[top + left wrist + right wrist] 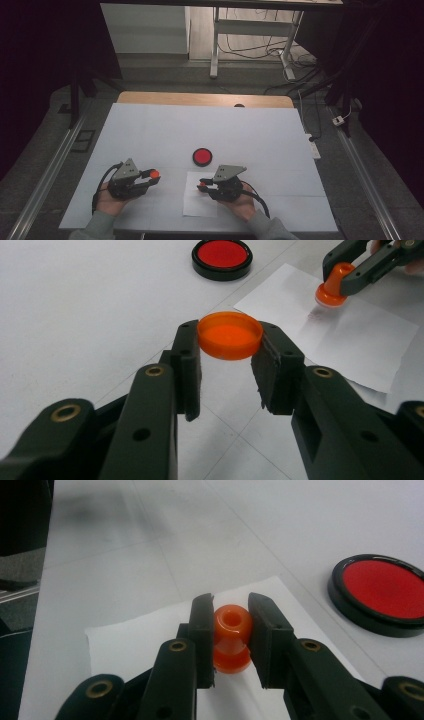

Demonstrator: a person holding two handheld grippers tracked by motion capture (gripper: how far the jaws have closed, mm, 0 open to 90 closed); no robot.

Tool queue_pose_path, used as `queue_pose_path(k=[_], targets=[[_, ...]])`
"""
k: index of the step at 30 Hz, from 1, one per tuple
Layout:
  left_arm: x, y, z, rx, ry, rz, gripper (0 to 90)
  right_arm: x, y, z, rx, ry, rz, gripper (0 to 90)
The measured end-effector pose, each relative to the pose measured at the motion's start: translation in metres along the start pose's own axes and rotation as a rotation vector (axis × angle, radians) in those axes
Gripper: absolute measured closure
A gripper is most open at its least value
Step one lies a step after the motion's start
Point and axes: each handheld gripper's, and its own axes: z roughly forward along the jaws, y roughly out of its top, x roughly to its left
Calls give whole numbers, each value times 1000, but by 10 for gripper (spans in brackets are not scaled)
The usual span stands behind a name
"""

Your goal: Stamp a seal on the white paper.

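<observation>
High view: left gripper (150, 179) and right gripper (206, 186) low over the white worktop (150, 130), red ink pad (202, 156) between and beyond them.
Left gripper view: jaws clamp the orange cap (230, 334), held off the worktop.
Right gripper view: jaws grip the orange stamp (231, 637), base down on the paper sheet (135, 640).

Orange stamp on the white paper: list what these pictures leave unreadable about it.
- Orange plastic stamp, right gripper view: its printing face is pressed to the white paper sheet, hidden underneath.
- High view: the stamp is too small; the right gripper covers most of it.
- Left gripper view: a faint reddish smear beside the stamp; too blurred to read.
</observation>
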Motion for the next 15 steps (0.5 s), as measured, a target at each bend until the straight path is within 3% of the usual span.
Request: queue_pose_path(k=[15], targets=[[0,0,0,0,1,0,653,4,-3,6,30,-8,-32,726]])
